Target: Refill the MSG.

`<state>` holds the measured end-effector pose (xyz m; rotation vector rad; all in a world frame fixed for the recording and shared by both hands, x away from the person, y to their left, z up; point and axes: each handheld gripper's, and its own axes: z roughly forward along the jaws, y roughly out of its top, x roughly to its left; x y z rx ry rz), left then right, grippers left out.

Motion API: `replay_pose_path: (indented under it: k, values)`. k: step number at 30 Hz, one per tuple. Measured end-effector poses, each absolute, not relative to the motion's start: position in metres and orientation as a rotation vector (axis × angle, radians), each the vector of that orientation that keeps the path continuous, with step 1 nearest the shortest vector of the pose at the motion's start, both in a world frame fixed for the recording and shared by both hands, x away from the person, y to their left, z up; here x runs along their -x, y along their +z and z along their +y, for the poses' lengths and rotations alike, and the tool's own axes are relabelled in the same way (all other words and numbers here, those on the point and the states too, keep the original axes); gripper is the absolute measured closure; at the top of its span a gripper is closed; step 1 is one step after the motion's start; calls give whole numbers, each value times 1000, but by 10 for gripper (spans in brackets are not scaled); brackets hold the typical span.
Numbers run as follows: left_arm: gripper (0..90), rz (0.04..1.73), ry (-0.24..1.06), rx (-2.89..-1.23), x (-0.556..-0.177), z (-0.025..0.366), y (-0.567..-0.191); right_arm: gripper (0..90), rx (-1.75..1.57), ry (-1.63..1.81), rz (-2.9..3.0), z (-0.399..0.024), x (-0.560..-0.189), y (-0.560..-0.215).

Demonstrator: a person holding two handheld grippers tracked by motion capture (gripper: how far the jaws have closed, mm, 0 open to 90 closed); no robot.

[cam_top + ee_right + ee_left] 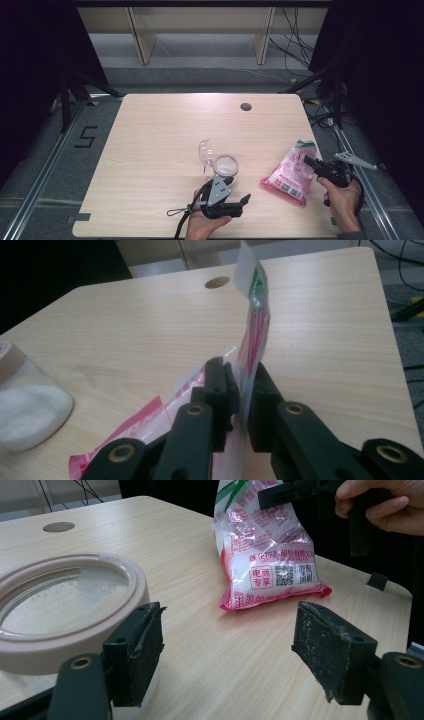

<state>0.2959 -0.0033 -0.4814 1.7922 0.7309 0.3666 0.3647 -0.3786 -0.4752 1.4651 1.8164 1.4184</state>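
A pink and white bag (290,175) of white grains lies at the table's right, its top edge lifted. My right gripper (242,385) has that edge (257,315) between its jaws, which stand a narrow gap apart around the film. In the high view this gripper (309,161) sits at the bag's upper right. A clear jar (226,165) of white powder with a beige rim stands mid-table, its clear lid (205,151) flipped open behind it. My left gripper (227,650) is open just beside the jar (65,600), with only bare table between its jaws.
The wooden table (150,150) has a round cable hole (245,106) near its far edge. The right hand and the bag are close to the table's right edge. Cables and stands crowd the floor to the right.
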Motion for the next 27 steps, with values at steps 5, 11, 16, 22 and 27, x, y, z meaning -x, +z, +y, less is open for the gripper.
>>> replay_pose_path:
  k: [5, 11, 16, 22, 27]
  values:
    - [278, 738, 383, -1787, -296, -1, -483, 706, -1512, 1390, 1803, -379, -364, -477]
    - [277, 749, 388, -1791, -296, 5, -484, 618, -1507, 1374, 1799, -378, -361, -477]
    - [276, 760, 392, -1784, -296, 11, -483, 557, -1502, 1326, 1800, -377, -359, -477]
    - [272, 778, 412, -1783, -294, 17, -480, 516, -1567, 1323, 1773, -378, -350, -477]
    - [273, 797, 422, -1780, -294, 22, -480, 499, -1590, 1339, 1734, -379, -343, -478]
